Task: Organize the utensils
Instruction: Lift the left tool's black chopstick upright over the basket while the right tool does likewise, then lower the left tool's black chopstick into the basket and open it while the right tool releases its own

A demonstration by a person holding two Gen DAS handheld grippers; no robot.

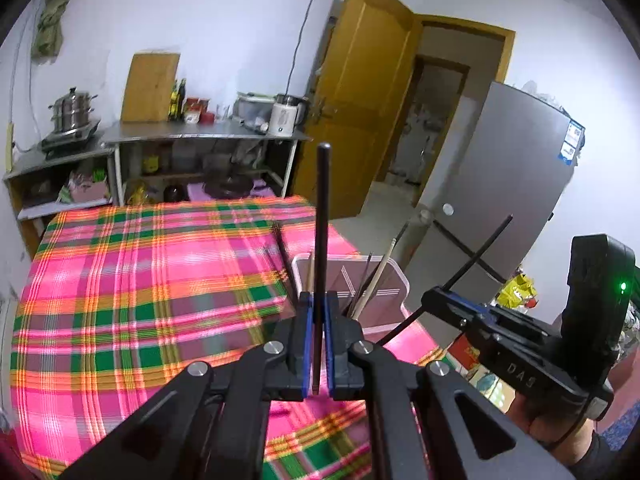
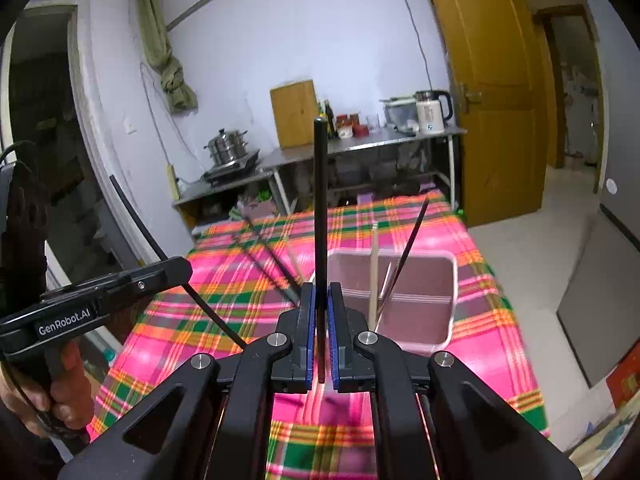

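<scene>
Each gripper, left [image 1: 317,344] and right [image 2: 320,336], clamps one upright black chopstick [image 1: 321,240] above the plaid tablecloth [image 1: 140,280]; tilting risks missing the nearby divided plastic bin [image 2: 450,280].

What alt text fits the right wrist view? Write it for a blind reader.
The right gripper holds a black chopstick upright, jaws shut on it, above a pink plaid tablecloth. Just beyond stands a translucent pink plastic bin with several chopsticks leaning in it; at left, the left gripper holds another black chopstick.
</scene>
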